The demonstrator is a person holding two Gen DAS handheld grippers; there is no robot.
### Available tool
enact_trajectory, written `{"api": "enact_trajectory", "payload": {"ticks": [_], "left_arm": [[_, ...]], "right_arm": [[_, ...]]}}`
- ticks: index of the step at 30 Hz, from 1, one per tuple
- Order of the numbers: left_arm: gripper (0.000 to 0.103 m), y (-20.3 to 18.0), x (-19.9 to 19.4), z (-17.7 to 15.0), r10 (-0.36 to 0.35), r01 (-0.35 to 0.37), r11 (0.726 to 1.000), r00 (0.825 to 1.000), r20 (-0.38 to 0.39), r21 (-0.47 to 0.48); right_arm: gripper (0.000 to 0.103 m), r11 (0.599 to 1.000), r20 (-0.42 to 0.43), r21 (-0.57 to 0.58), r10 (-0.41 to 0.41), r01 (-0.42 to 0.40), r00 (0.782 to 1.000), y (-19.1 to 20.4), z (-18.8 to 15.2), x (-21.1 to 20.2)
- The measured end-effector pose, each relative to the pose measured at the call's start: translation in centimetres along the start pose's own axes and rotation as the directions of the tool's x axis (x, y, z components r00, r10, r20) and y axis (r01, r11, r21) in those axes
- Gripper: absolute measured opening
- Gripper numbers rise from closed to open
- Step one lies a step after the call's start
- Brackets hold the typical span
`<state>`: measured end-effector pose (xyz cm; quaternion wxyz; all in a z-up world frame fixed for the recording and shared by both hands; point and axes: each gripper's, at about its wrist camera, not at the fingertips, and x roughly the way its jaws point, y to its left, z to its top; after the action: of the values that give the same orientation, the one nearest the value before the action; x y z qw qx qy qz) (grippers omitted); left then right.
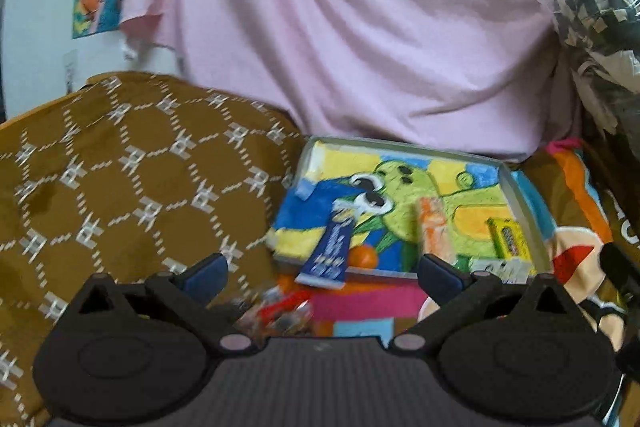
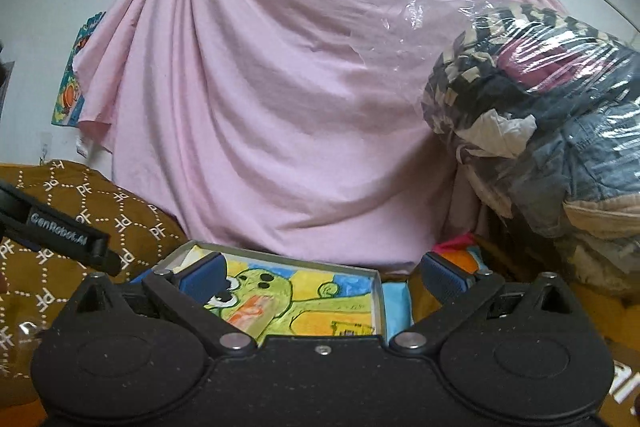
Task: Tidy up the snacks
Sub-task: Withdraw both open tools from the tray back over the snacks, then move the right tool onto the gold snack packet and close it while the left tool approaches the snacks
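Both hand-held grippers stand spread and empty: the left hand-held gripper points at a shallow metal tray at 12 o'clock in the left wrist view, while the right hand-held gripper frames the same tray from closer in.

Three snacks can be counted in or on the tray, which is lined with a green cartoon figure drawing. One blue snack bar lies tilted across the tray's near rim at 11 o'clock, its lower end hanging outside. One orange-and-clear wrapper sits near the middle, blurred. One yellow packet rests at the 3 o'clock side. An orange ball-like item sits beside the blue bar; what it is cannot be made out.

Loose red-and-clear wrappers lie at 6 o'clock just outside the tray, too blurred to count. One brown patterned cushion fills 9 o'clock, one pink sheet hangs behind, and one plastic-wrapped clothes bundle sits at 2 o'clock. The right wrist view cuts off the tray's near half behind the gripper body; the left gripper's black side intrudes at 9 o'clock.
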<state>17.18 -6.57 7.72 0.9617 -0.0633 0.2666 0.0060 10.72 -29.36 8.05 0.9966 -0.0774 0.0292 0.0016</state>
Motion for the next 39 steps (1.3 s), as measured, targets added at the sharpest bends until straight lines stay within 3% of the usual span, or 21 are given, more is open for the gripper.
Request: {"api": "enact_trajectory", "payload": {"ticks": [12,17,26,39], "left_arm": [[0.103,3.8,-3.8,-4.7,0.031,-0.033,0.999,0.998,-0.062,-0.017],[0.103,4.6,-4.6,-6.7,0.048,-0.047,0.999,0.996,-0.08,0.013],[0.103,5.5,-4.4,-9.3,0.037,-0.032,0.999,0.99,-0.136,0.038],[0.103,6.4,-2.6,-11.7,0.051,-0.039,0.997,0.976,-0.21,0.062]], "right_arm": [[0.102,0.998,-0.053,0.051,0.034,-0.031,0.998,2.2,-1.5,-5.8],[0.102,0.998,-0.149,0.037,0.064,-0.059,0.987,3.1,-2.5,-7.1],[0.102,0.995,-0.346,0.037,0.096,-0.089,0.933,4.2,-5.0,-8.9],[0.102,0.992,-0.516,0.092,0.12,-0.084,0.848,4.9,-7.7,-7.2]]}}
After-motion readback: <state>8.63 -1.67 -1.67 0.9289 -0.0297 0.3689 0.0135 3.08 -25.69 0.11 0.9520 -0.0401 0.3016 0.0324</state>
